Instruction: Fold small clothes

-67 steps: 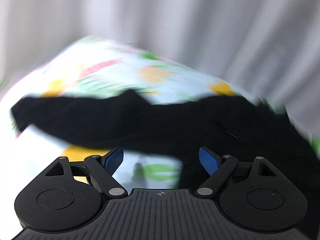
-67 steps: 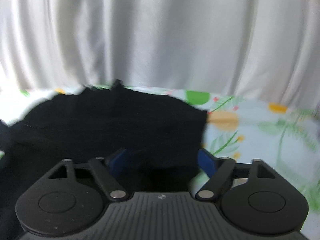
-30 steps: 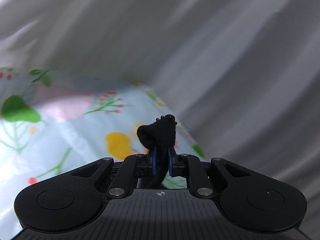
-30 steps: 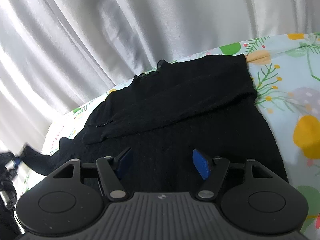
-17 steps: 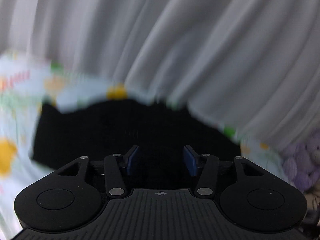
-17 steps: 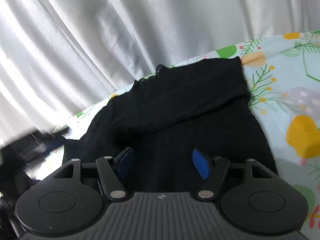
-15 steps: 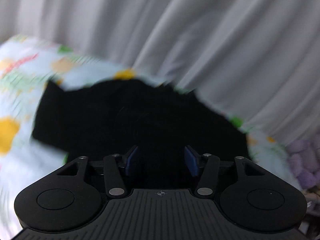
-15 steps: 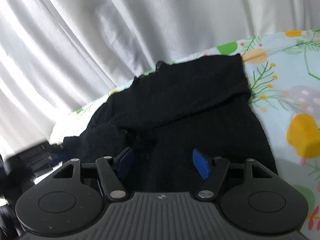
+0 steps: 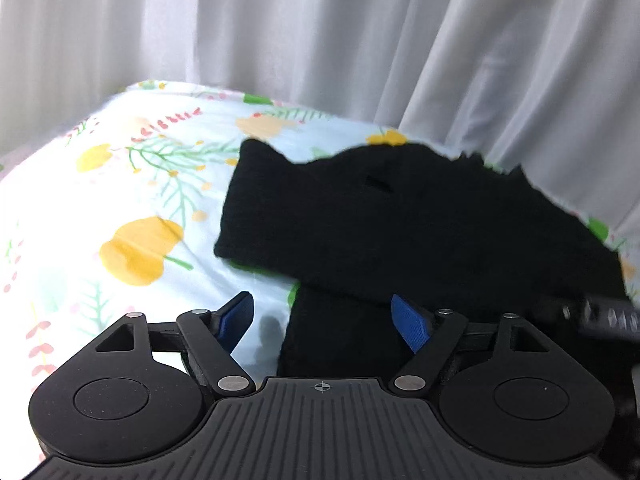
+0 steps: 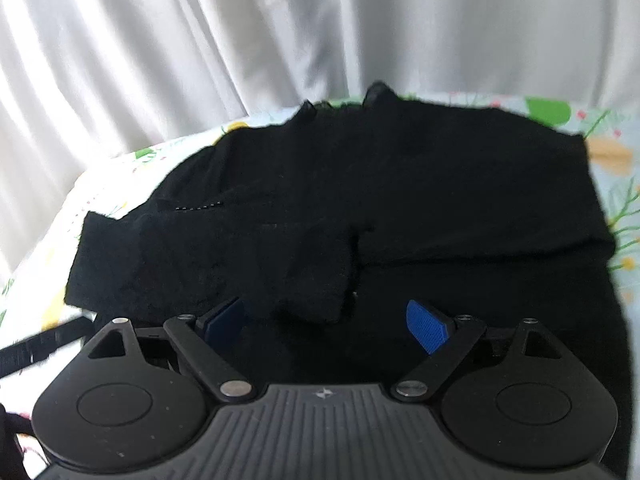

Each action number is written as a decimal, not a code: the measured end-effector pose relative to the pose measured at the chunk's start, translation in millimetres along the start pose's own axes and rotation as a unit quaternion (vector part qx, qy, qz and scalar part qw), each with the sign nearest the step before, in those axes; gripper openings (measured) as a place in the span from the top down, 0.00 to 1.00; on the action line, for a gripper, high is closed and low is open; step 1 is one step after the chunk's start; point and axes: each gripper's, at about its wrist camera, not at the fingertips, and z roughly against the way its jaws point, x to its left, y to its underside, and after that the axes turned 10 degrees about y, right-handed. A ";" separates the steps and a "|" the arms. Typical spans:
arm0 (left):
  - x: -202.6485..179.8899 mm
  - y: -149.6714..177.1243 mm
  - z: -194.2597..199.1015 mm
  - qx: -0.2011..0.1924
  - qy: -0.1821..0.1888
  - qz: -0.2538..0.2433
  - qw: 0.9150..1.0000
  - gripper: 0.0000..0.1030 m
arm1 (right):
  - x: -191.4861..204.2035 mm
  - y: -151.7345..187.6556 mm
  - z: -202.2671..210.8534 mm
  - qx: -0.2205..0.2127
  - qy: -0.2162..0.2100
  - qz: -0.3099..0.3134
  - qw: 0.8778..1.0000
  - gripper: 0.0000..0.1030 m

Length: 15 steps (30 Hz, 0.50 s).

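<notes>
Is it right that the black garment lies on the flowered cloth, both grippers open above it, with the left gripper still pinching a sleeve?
Not quite. The left gripper pinches nothing: the left wrist view shows its jaws apart. The black garment, flowered cloth and open right gripper are as stated.

Garment [image 10: 400,200] lies on the tablecloth [image 9: 120,200], curtain [image 9: 320,40] behind

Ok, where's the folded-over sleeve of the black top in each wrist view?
Left wrist: the sleeve lies left of centre, its cuff end over the floral cloth.
Right wrist: the sleeve lies lower left, just beyond the open jaws.
Shared landmark: the white curtain behind the cloth.
</notes>
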 end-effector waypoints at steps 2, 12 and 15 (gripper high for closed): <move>0.8 3.4 -4.3 0.007 0.007 0.008 1.000 0.19 | 5.3 -2.5 -5.5 -0.012 0.002 0.001 1.000 0.14; 1.3 11.6 -19.9 0.010 0.002 0.016 1.000 0.16 | 19.7 -6.9 -16.4 -0.043 0.017 0.039 0.998 0.63; 0.2 12.1 -26.4 0.011 0.001 0.013 1.000 0.15 | 17.8 -7.5 -17.5 -0.044 0.009 0.041 0.998 0.75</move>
